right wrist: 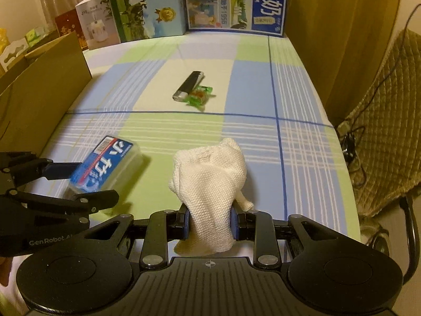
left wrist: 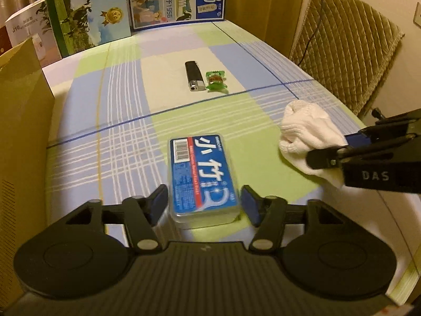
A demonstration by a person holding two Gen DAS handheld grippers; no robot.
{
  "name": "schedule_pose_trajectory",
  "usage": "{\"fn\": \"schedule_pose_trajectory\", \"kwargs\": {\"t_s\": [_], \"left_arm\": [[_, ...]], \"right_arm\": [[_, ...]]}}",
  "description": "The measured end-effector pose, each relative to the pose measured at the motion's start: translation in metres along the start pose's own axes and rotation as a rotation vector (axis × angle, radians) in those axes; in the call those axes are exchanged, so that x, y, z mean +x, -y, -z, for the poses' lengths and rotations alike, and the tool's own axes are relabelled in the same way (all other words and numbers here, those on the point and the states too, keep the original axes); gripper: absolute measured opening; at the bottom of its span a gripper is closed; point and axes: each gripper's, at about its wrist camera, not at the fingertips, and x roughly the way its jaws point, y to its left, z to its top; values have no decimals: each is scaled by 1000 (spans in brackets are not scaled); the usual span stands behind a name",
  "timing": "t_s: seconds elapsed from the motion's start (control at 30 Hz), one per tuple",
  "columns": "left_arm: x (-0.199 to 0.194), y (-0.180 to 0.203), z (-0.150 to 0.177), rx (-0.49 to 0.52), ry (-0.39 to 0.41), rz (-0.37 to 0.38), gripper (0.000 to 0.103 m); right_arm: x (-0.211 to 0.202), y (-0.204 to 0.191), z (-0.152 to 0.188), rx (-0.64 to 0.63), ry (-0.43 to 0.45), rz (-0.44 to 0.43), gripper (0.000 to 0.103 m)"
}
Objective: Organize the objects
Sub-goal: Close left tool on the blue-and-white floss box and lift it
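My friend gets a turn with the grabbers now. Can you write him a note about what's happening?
Left gripper: open, one finger on each side of the blue floss box, not squeezing it yet.
Right gripper: shut on the white cloth, which bunches up between its fingers.
Further back on the checked tablecloth, the black lighter and green candy lie side by side, untouched.
Done: cloth gripped.
Left: close on the box, then tidy all four. A cardboard box stands at the left, possibly for them.

Blue floss box (left wrist: 204, 176) flat near a bunched white cloth (right wrist: 210, 181) — black lighter (left wrist: 194, 76) touching green candy (left wrist: 216, 80) farther back.
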Motion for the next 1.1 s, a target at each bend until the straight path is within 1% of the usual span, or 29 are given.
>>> {"fn": "schedule_pose_trajectory", "kwargs": {"t_s": [0.03,0.17,0.27,0.37,0.4,0.43,0.47,0.63,0.73,0.9,1.1], "left_arm": [[1,-1,-1,-11,0,6,66],[8,-1,-3,-1,3,-8,66],[14,-5,-5,-24,-10,-9,66],[19,-7,-9,-39,-13,-9,64],[21,-7,-10,-40,-16,-11,60],[22,-7,-10,-37,-20,-14,54],[23,-6,-11,-29,-19,-23,53],[23,-5,-11,-33,-17,-18,52],[18,-4,-9,-36,-10,-9,52],[-2,-3,-9,-39,30,4,52],[-36,-2,-9,-63,65,17,52]], "right_arm": [[0,1,0,2,1,1,26],[2,1,-2,13,2,0,26],[5,-3,-5,2,2,-10,26],[8,-6,-9,-9,-2,-7,26],[9,-7,-10,-9,-3,-8,26],[10,-8,-10,-8,-5,-7,26],[10,-8,-10,-8,-6,-7,26],[8,-12,-10,-15,-5,-2,26],[1,-14,-11,-24,13,10,26],[-14,-13,-10,-1,49,15,26],[-40,-21,5,55,96,8,26]]}}
